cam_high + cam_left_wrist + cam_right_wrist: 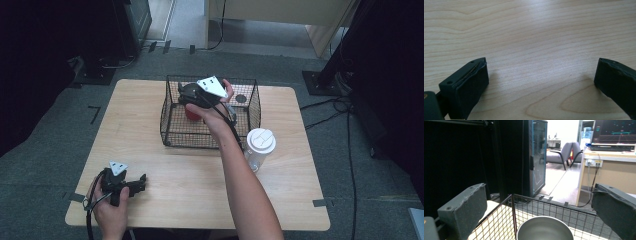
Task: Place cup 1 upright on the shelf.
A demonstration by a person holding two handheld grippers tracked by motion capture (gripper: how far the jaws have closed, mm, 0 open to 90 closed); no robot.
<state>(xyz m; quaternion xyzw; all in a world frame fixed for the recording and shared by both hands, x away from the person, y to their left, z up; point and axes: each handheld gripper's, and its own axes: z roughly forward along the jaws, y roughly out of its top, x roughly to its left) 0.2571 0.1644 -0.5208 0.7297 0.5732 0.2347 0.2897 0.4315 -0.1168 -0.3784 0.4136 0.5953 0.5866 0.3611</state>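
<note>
Table [190, 175]: pale wood with rounded corners; its grain runs under my left jaws in the left gripper view.
Floor [60, 120]: grey carpet with tape marks and cables; black stands sit at 10 and 2 o'clock of the table.
Room: in the right gripper view I see a dark cabinet [537, 157] with a glass door, grey chairs [564, 153] past it, and a beige desk [614, 170] with a monitor at 2 o'clock.
Basket [172, 125]: black wire, open on top, standing at 12 o'clock on the table.
In the basket: a steel bowl [545, 228], seen just below my right jaws near the basket's corner; something red [192, 114] shows under my right hand in the high view, and I cannot tell what it is.
Bottle [260, 147]: clear with a white lid, upright just outside the basket at its 4 o'clock corner.
Left gripper [141, 183]: at 7 o'clock on the table, low over bare wood, jaws spread wide and holding nothing.
Right gripper [539, 207]: above the basket, jaws wide apart and empty, with the bowl's rim between and beneath them.
Right hand [212, 112]: over the basket's middle, the grey plate on top.
</note>
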